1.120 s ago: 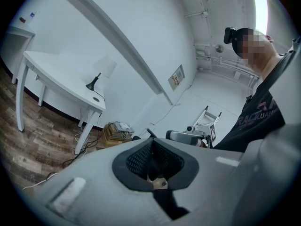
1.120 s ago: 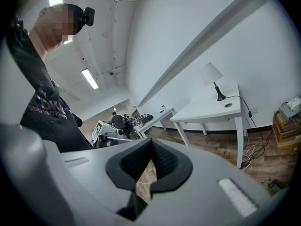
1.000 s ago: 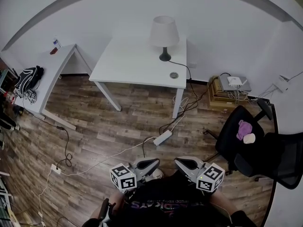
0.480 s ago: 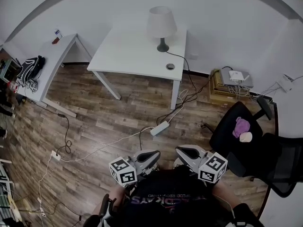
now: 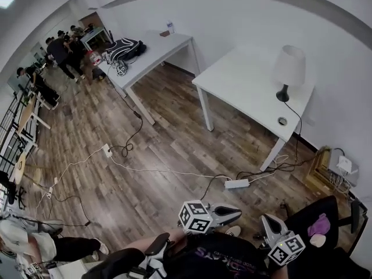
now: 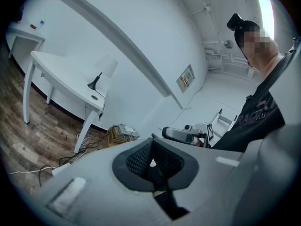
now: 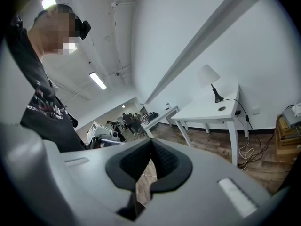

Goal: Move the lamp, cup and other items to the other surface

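Even, bright light fills the room; the white wall behind the lamp washes pale, and shadows below it stay soft. A ceiling strip far left of the lamp glares. My views bow hard and darken at the rims; my own jaws blur up close.

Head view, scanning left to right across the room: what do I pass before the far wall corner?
black bag → small bottle → power strip → lamp → box by the wall
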Action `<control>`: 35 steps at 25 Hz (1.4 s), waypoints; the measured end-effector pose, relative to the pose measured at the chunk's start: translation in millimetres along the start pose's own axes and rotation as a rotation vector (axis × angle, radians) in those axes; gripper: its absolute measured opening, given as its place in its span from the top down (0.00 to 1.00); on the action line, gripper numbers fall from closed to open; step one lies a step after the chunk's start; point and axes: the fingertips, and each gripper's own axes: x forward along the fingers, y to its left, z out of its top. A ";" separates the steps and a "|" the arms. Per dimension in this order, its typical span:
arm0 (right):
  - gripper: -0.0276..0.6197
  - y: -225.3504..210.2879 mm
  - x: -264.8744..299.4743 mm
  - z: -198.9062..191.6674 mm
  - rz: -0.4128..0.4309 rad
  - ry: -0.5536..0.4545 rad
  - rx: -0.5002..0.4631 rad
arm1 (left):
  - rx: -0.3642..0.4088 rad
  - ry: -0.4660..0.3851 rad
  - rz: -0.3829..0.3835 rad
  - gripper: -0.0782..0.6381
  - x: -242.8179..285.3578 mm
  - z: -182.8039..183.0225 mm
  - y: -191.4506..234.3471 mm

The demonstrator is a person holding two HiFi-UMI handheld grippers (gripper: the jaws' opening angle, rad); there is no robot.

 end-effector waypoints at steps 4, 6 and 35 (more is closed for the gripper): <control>0.95 -4.2 -5.9 0.7 0.019 0.009 -0.010 | -0.020 -0.028 0.022 0.89 7.0 -4.8 0.5; 0.95 -2.0 -12.1 -1.7 0.020 0.010 -0.028 | -0.016 -0.029 0.021 0.89 8.8 -8.0 -4.2; 0.82 -100.4 110.4 95.4 -0.308 -0.145 -0.008 | 0.049 0.036 -0.160 0.89 23.7 128.9 135.9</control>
